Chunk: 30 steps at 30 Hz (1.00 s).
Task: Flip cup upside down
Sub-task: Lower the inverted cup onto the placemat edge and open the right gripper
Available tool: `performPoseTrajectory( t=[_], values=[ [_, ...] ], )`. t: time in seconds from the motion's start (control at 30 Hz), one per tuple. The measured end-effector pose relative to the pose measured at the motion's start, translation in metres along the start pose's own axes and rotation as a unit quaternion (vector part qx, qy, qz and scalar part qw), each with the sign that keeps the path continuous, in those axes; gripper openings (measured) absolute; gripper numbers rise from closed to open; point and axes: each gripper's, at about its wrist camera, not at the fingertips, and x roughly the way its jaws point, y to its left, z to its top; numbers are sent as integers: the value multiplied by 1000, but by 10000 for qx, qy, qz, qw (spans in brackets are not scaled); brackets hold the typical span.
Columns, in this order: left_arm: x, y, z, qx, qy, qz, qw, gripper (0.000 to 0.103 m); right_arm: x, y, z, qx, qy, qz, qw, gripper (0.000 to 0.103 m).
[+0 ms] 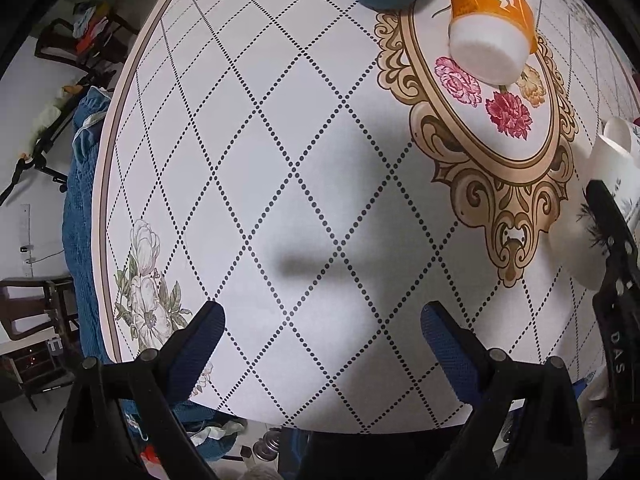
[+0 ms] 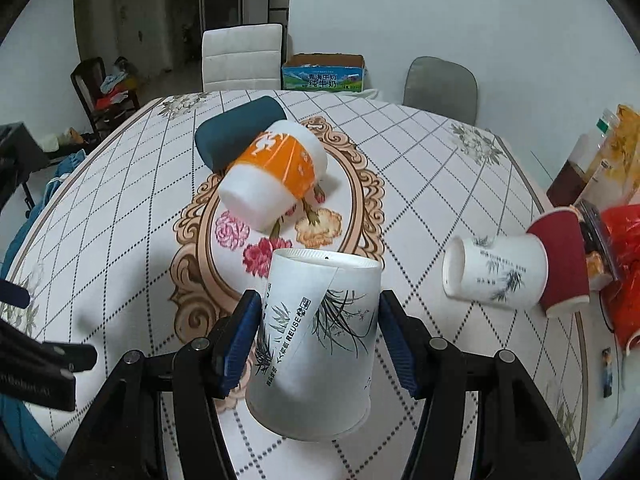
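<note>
Left wrist view: our left gripper [image 1: 320, 344] hangs over bare table [image 1: 240, 160], fingers wide and empty, keeping clear. Right wrist view: our right gripper [image 2: 318, 344] clamps the cup [image 2: 316, 340] by its sides, base tipped up, rim near, lifted for flipping.

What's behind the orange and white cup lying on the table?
A dark teal cup lies right behind the orange and white cup, which hides the teal cup's lower side.

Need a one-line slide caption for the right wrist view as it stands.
Right gripper clamps a white bamboo-print paper cup, closed base tipped away, above the floral tablecloth.
</note>
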Motion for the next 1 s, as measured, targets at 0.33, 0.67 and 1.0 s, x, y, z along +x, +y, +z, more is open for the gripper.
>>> performPoseTrajectory(
  t=[0.33,0.67,1.0],
  values=[
    [-6,-8,-5,13,-47,18,10000,100,-15,-1,-20,-133,-84,62,9999,63],
    [-7,-15,-13,64,-54,93,9999,100,-26,-5,-46,-161,-84,89,9998,63],
    [-22,-20,-19,85,-169,117,9998,100,-18,-16,-32,62,339,208,9992,83]
  ],
)
